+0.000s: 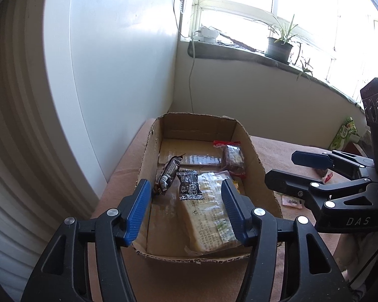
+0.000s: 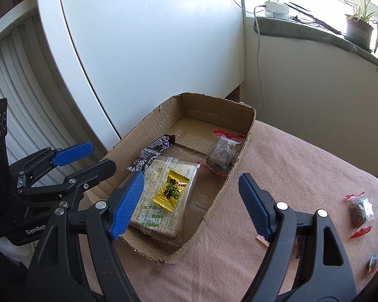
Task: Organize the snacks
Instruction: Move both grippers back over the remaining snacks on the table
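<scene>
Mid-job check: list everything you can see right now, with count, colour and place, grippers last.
cardboard box: 1, brown, open-topped, on the blanket by the white panel
large flat snack pack: 1, clear wrap with pale contents, on the box floor
yellow candy: 1, on top of the flat pack
black snack wrappers: 2, left part of the box
red-ended clear packets: 2, dark contents; one in the box, one on the blanket
small green-wrapped candy: 1, on the blanket
pink blanket: 1, under everything
potted plant: 1, green, on the windowsill
left gripper: open, over the box
right gripper: open, over the box's near corner
</scene>
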